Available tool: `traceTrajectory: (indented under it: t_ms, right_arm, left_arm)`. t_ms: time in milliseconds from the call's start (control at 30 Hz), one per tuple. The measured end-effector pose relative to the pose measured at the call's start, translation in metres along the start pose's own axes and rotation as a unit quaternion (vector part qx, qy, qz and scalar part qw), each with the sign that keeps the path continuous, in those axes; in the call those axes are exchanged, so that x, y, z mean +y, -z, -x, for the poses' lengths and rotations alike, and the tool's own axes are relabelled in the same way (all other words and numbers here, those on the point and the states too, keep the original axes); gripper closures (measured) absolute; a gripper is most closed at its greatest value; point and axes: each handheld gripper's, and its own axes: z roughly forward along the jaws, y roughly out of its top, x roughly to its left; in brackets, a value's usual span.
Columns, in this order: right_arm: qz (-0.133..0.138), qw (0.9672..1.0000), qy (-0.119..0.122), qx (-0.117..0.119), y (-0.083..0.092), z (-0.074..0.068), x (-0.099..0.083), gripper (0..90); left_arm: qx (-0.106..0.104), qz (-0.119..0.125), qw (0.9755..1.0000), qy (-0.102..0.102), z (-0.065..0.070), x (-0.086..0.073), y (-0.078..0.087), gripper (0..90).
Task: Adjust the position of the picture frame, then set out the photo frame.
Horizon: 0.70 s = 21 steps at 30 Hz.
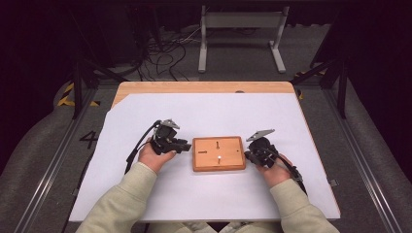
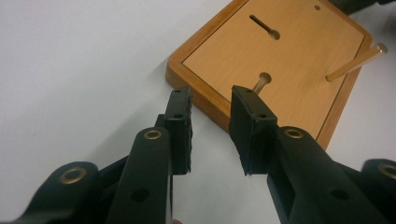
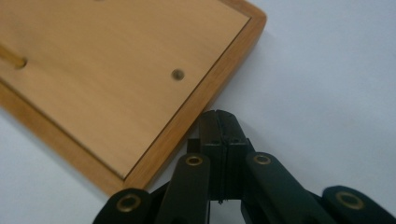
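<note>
Wooden board [image 1: 218,153]: judged stiff, light, smooth-faced; sat mid tabletop [image 1: 209,104], thin peg [image 2: 357,61] upright. Best gripped by raised rim. Left tongs [image 2: 212,109] part-open astride near rim, not clamping; right tongs [image 3: 219,122] closed, empty, against board's edge.

wooden board [image 1: 218,153] between left gripper [image 1: 180,145], right gripper [image 1: 250,156]

A white sheet [image 1: 204,194] covers the wooden table [image 1: 204,87] (a white metal stand [image 1: 240,22] behind, cables [image 1: 165,53] on the floor)

Orange-brown wooden board [image 1: 218,153]; black left hand-held gripper [image 1: 187,145]; white table sheet [image 1: 204,116]; cream sleeves [image 1: 121,199].
</note>
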Motion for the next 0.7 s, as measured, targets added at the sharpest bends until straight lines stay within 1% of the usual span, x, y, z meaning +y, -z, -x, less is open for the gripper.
traceTrajectory:
  t_ms: [33,100,200,233,300,333,367,400,433,467,500,533,567,600,633,667,700]
  right_arm:
    - [-0.006,0.9999,0.002,0.016,0.002,-0.004,-0.001,90.0]
    - [-0.007,0.9998,0.004,0.017,0.002,-0.006,-0.001,90.0]
    - [-0.013,0.9994,0.023,0.02,0.002,-0.012,0.001,90.0]
    - [-0.01,0.9994,0.02,0.026,0.003,-0.009,0.002,90.0]
    - [-0.006,0.9995,0.018,0.025,0.004,-0.008,0.003,90.0]
    - [0.0,0.9996,0.018,0.021,0.006,-0.006,0.004,90.0]
    - [0.018,0.9995,0.022,0.012,0.013,-0.003,0.006,90.0]
    - [0.018,0.9995,0.022,0.012,0.013,-0.003,0.006,90.0]
    - [0.025,0.9993,0.022,0.014,0.016,-0.002,0.007,90.0]
    - [0.035,0.999,0.021,0.018,0.019,-0.001,0.007,90.0]
    - [0.056,0.9977,0.026,0.027,0.026,0.0,0.008,87.2]
    - [0.056,0.9977,0.026,0.027,0.026,0.0,0.008,87.2]
    - [0.063,0.9971,0.03,0.029,0.028,0.0,0.008,85.8]
    - [0.074,0.9959,0.038,0.036,0.031,-0.001,0.01,84.7]
    - [0.081,0.9949,0.046,0.039,0.035,-0.001,0.011,83.8]
    - [0.087,0.9939,0.05,0.046,0.038,-0.003,0.013,82.2]
    - [0.096,0.9921,0.059,0.055,0.04,-0.005,0.015,80.6]
  left_arm:
    - [0.001,0.001,1.0,0.002,0.0,0.0,0.0,69.1]
    - [0.001,0.001,1.0,0.002,-0.001,0.0,0.0,69.1]
    - [0.0,0.001,1.0,0.003,-0.001,0.0,0.001,69.1]
    - [0.0,0.004,1.0,0.003,-0.001,0.0,0.002,69.0]
    - [0.001,0.006,1.0,0.004,-0.001,0.0,0.003,68.9]
    - [0.001,0.006,1.0,0.005,-0.002,-0.001,0.004,68.9]
    - [0.002,0.007,1.0,0.006,-0.002,-0.001,0.005,68.7]
    - [0.002,0.007,1.0,0.005,-0.003,-0.001,0.005,68.7]
    - [0.003,0.009,0.9999,0.005,-0.003,-0.001,0.006,68.6]
    - [0.003,0.011,0.9999,0.007,-0.003,-0.002,0.007,68.5]
    - [0.003,0.013,0.9999,0.007,-0.003,-0.002,0.009,68.0]
    - [0.003,0.013,0.9999,0.007,-0.003,-0.002,0.009,67.9]
    - [0.003,0.015,0.9998,0.009,-0.003,-0.002,0.011,67.9]
    - [0.004,0.015,0.9999,0.005,-0.003,-0.002,0.012,67.5]
    - [0.003,0.016,0.9998,0.007,-0.003,-0.002,0.013,66.9]
    - [0.003,0.017,0.9998,0.005,-0.003,-0.002,0.014,66.2]
    - [0.002,0.018,0.9998,0.006,-0.003,-0.002,0.015,65.5]
